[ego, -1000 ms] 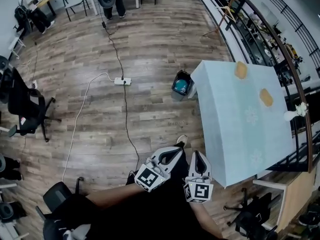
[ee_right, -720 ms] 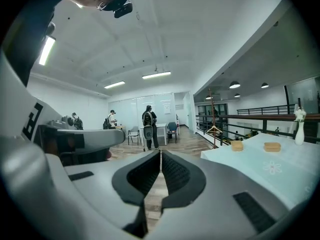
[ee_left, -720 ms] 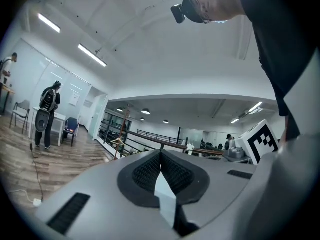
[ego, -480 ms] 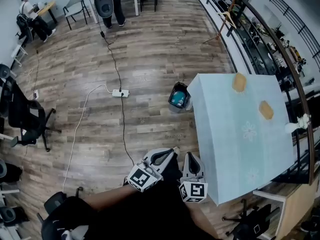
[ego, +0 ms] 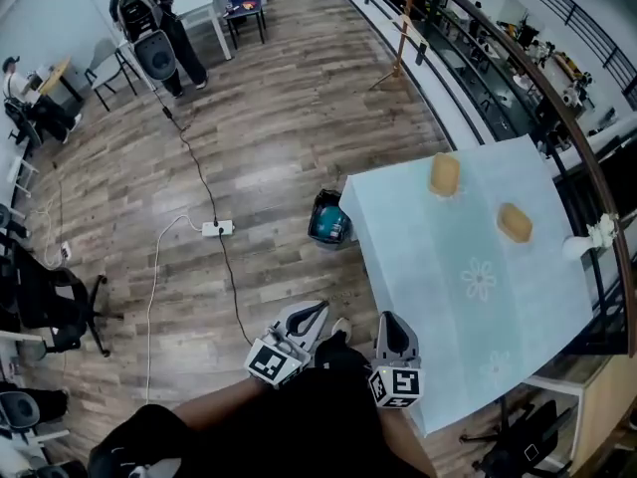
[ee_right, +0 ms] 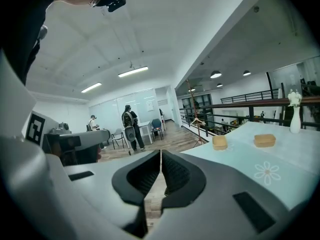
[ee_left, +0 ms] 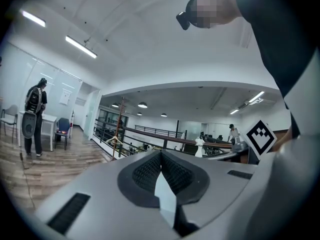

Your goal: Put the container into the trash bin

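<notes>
Tan rounded-rectangular containers, two of them on the pale blue cloth-covered surface [ego: 468,297]: far container [ego: 445,174] and right-hand container [ego: 515,222]. The task names one and I can't tell which. Neither is picked up, and both sit well apart from the tongs.

Left tongs [ego: 317,310]: pads pressed together, nothing between them. Right tongs [ego: 394,320]: same, pads together, empty. Both are held low near the person's body, pointing roughly forward. The right tongs are by the surface's left edge and the left tongs are further left, off the surface.

Key relation: both containers lie ahead and to the right of the tongs, across the cloth. The right tongs are the nearer pair to either one. In the right gripper view both containers show right of the jaw line, so the approach needs a swing right plus a forward reach, with the pads opened first. The far container's long axis looks to run roughly away from the person and the right-hand one lies skewed, but both are too small to be sure.

Dark trash bin with teal lining [ego: 328,219] stands on the wood floor [ego: 249,118], just beside the surface's left edge near its far corner. That puts it ahead of the left tongs and left of both containers. Judgement: the grasp hasn't begun, and after pickup the carry goes left off the edge, then down.
</notes>
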`<state>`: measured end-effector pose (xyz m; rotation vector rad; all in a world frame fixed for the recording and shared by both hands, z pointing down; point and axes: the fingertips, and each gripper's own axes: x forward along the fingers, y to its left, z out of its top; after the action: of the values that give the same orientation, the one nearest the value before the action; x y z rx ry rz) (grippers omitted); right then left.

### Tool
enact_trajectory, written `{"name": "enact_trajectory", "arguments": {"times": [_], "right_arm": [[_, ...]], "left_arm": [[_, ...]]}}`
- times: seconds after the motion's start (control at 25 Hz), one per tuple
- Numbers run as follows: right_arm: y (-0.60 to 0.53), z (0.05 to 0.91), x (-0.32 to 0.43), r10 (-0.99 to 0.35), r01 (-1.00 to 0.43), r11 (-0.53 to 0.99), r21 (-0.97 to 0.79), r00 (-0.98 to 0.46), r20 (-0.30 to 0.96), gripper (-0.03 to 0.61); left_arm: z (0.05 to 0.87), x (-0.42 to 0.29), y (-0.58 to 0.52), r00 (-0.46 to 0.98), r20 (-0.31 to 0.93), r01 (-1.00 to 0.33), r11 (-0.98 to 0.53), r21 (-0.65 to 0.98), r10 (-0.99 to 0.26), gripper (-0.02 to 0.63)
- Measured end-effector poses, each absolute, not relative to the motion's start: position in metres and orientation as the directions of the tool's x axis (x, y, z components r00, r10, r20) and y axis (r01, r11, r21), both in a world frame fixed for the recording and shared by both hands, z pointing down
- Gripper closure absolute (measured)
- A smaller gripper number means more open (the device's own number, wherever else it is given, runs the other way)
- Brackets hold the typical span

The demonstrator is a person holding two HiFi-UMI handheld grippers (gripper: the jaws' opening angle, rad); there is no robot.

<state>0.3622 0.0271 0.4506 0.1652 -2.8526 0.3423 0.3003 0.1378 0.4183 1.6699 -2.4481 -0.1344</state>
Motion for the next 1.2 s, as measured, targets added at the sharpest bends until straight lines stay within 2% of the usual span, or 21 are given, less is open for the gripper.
{"name": "enact_trajectory", "arguments": {"times": [0.32,0.6,0.76,1.0,1.2], "right_arm": [[-0.048,0.462,0.319,-0.077,-0.152,0.957,-0.249,-0.955,0.286,0.543],[-0.043,0.475,0.283,0.017,-0.067,0.952,-0.300,-0.963,0.270,0.543],[-0.042,0.479,0.256,0.027,-0.058,0.957,-0.284,-0.957,0.287,0.543],[-0.059,0.477,0.203,-0.052,-0.137,0.959,-0.248,-0.945,0.324,0.543],[-0.076,0.494,0.162,-0.134,-0.251,0.940,-0.231,-0.894,0.428,0.543]], "left_arm": [[0.423,0.259,0.071,-0.368,0.094,-0.910,0.379,0.167,-0.925,0.600],[0.425,0.223,0.057,-0.395,0.103,-0.898,0.407,0.167,-0.913,0.600],[0.426,0.196,0.043,-0.379,0.103,-0.902,0.392,0.181,-0.920,0.600],[0.422,0.140,0.020,-0.315,0.075,-0.923,0.324,0.210,-0.946,0.600],[0.426,0.092,0.012,-0.264,0.070,-0.930,0.273,0.245,-0.962,0.600]]}}
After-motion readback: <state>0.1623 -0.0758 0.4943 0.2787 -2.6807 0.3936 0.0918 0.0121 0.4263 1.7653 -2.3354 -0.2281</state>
